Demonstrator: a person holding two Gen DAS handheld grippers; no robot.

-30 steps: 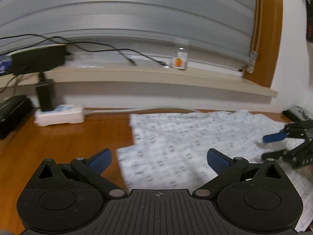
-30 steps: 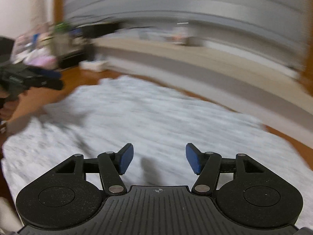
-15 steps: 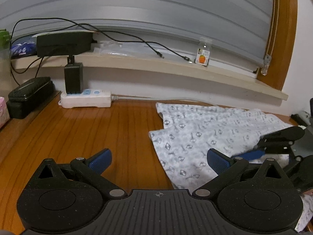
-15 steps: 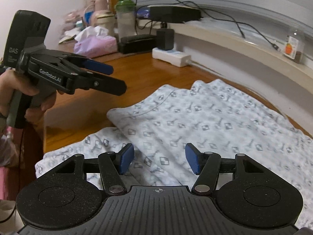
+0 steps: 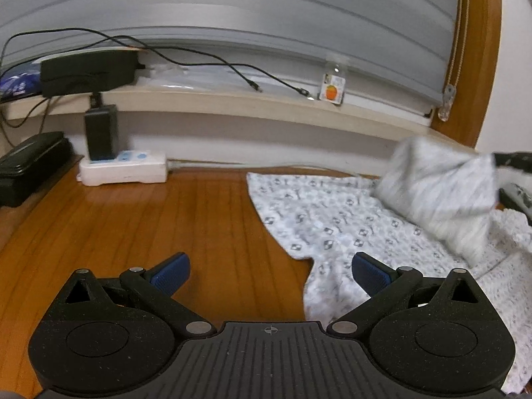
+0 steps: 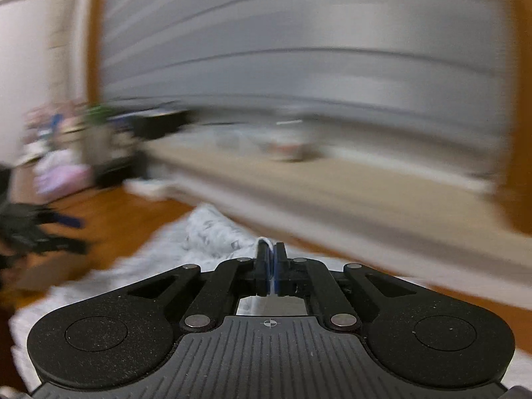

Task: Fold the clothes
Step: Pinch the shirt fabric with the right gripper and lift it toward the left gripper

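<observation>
Now the right gripper [image 6: 272, 266] has its blue pads clamped on a pinch of the white patterned garment [image 5: 332, 229]; half a second earlier those jaws stood apart above the cloth. From the left wrist view, a blurred flap of the fabric is lifted at the right, where before it lay flat. The rest of the garment lies spread on the wooden table [image 5: 149, 226]. The left gripper [image 5: 271, 271] stays wide open, nothing between its fingers, over the table at the garment's near edge.
</observation>
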